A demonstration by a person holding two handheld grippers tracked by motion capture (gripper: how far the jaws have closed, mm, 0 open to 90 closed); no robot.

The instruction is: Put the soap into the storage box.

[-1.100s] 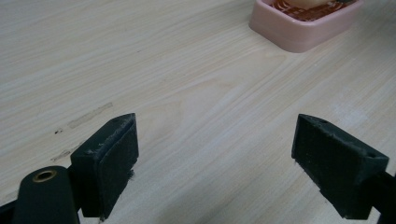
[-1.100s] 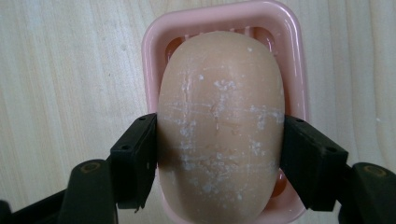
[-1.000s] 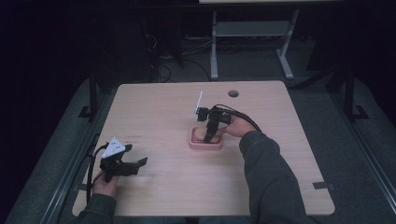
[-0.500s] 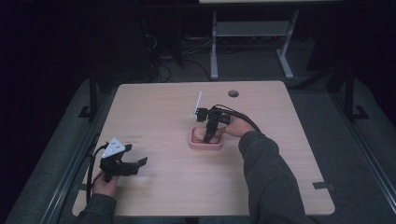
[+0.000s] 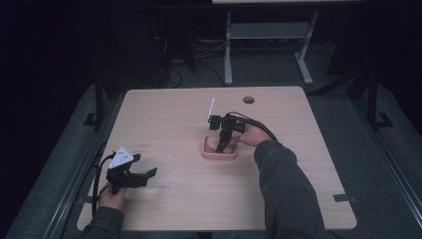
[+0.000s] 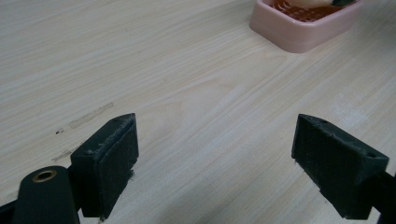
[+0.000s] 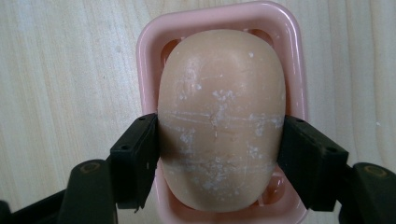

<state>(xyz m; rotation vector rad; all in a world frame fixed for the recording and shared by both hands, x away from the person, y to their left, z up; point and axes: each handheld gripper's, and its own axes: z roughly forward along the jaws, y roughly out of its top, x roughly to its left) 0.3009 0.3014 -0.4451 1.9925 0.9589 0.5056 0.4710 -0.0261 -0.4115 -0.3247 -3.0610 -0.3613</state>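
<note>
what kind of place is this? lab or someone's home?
Probably a lab or test room, not a home: a bare wooden table with a cable hole, dark grey floor with loose cables, and a metal stand behind. The soap in its dish looks like a prop.

No readable text, labels or numbers anywhere.

This looks like a lab or test room set up for recording, not a home. A single light-wood table with a round cable hole near its far edge stands at the centre of the frame on grey carpet. At the upper middle, loose cables trail beside a grey metal desk frame. The surroundings are dark and bare.
</note>
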